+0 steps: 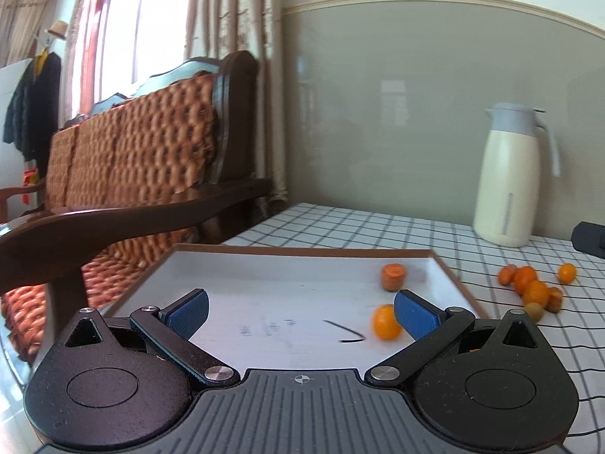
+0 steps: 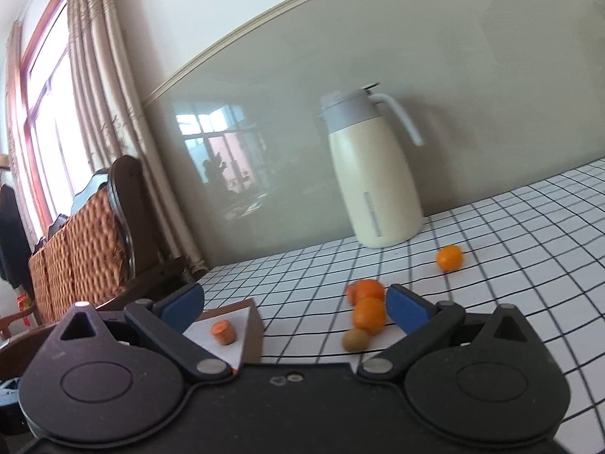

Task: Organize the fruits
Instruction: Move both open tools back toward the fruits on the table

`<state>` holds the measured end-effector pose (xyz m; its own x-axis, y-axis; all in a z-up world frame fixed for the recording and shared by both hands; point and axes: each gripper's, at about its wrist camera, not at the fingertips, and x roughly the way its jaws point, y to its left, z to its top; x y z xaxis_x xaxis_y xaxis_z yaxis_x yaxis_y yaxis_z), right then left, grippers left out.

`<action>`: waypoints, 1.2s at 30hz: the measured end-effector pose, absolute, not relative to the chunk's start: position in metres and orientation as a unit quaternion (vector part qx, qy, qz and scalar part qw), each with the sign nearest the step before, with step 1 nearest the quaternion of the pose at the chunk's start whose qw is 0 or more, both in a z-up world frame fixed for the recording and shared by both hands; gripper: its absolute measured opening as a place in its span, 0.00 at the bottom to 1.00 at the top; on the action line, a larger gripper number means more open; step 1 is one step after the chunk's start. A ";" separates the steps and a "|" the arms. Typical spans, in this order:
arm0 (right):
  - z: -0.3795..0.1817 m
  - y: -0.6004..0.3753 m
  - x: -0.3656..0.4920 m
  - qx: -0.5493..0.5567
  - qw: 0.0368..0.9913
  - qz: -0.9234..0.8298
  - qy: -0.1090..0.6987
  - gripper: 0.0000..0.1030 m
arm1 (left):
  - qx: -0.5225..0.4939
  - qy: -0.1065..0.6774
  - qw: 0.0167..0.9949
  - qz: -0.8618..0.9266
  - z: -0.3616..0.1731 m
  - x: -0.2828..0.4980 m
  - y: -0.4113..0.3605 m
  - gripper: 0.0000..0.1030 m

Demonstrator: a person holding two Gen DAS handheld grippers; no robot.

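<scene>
Both grippers' fingers spread, empty; tray near edge hidden; fruit pile blurred.

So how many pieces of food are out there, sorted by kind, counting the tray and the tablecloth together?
Round orange fruits: 4
Stubby orange chunks: 3 (the two in the pile are blurred)
Small greenish-brown fruit: 1
Total: 8
</scene>
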<state>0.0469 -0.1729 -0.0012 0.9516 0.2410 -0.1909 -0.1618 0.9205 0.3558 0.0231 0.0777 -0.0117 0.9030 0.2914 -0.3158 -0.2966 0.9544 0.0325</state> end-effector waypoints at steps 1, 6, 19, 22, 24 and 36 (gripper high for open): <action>-0.001 -0.176 0.047 0.172 0.973 0.100 0.116 0.94 | -0.007 0.160 0.976 0.146 -0.011 0.024 0.073 1.00; 0.000 -0.192 0.043 0.173 0.976 0.077 0.112 0.94 | 0.002 0.158 0.980 0.119 -0.010 0.028 0.051 1.00; -0.002 -0.232 0.030 0.174 0.977 0.019 0.119 0.94 | 0.034 0.149 0.987 0.048 -0.010 0.030 -0.003 1.00; -0.003 -0.240 0.028 0.166 0.978 0.009 0.127 0.94 | 0.038 0.150 0.988 0.028 -0.010 0.031 -0.016 1.00; -0.003 -0.245 0.028 0.158 0.979 -0.002 0.132 0.94 | 0.040 0.151 0.988 0.017 -0.011 0.033 -0.023 1.00; -0.011 -0.274 0.021 0.144 0.975 -0.037 0.164 0.94 | 0.054 0.172 0.983 -0.035 -0.020 0.044 -0.065 1.00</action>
